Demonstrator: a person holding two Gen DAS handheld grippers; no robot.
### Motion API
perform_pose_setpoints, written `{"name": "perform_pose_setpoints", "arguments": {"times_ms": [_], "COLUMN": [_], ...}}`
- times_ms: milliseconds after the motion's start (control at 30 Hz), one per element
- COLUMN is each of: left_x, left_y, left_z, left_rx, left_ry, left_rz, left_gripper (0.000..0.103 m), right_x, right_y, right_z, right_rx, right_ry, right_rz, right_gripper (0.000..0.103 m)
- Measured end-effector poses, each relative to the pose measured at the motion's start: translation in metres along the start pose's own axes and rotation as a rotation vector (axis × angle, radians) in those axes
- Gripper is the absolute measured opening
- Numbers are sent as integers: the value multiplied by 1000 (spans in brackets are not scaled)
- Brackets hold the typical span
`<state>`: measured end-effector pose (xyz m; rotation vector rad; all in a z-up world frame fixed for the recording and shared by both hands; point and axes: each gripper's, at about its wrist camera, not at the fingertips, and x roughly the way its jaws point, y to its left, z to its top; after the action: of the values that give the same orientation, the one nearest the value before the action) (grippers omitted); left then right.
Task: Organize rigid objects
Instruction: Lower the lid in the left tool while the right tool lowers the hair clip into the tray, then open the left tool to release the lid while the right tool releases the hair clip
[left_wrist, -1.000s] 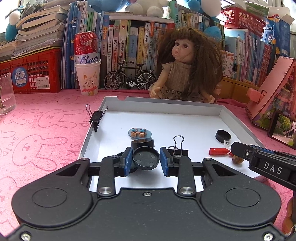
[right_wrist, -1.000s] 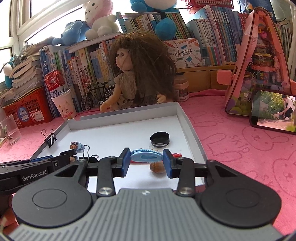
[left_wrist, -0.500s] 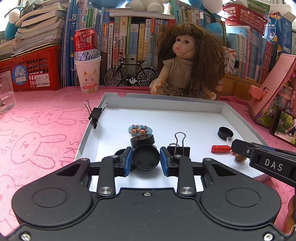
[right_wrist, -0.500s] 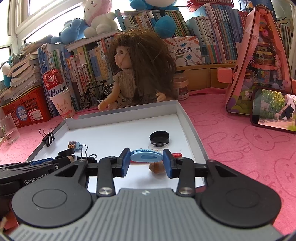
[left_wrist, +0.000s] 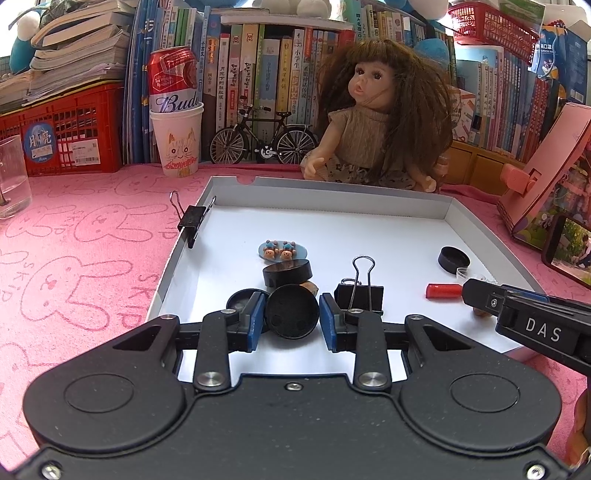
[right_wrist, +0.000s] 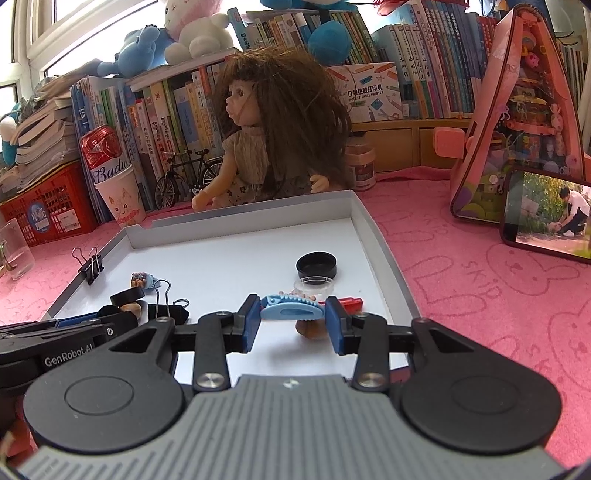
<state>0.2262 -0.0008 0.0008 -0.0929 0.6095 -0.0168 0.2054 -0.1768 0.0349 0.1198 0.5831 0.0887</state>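
A white tray lies on the pink cloth. My left gripper is shut on a round black cap, held over the tray's near edge. My right gripper is shut on a light blue clip, low over the tray's near right part. In the tray lie a black binder clip, a black lid, a blue bear charm, another black cap, a red piece, a clear dish and a brown nut.
A second binder clip grips the tray's left wall. A doll, model bicycle, paper cup with a can, red crate and books stand behind. A pink toy house and phone are at the right.
Both grippers have risen and drawn back a little with their objects still held. Nothing in the tray has moved.
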Motion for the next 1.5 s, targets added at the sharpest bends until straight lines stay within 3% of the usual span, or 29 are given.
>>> {"name": "perform_pose_setpoints", "arguments": {"times_ms": [767, 900, 1500], "left_x": [0, 0, -16], "left_y": [-4, -4, -9], "left_z": [-1, -1, 0], "left_rx": [21, 23, 45], "left_ry": [8, 7, -8], "left_rz": [18, 17, 16], "left_gripper": [31, 36, 43], "right_x": [4, 4, -10], "right_y": [3, 3, 9], "right_z": [0, 0, 2], "right_rx": [-15, -17, -54], "right_ry": [28, 27, 8], "right_rz": [-9, -8, -2], "right_gripper": [46, 46, 52]}}
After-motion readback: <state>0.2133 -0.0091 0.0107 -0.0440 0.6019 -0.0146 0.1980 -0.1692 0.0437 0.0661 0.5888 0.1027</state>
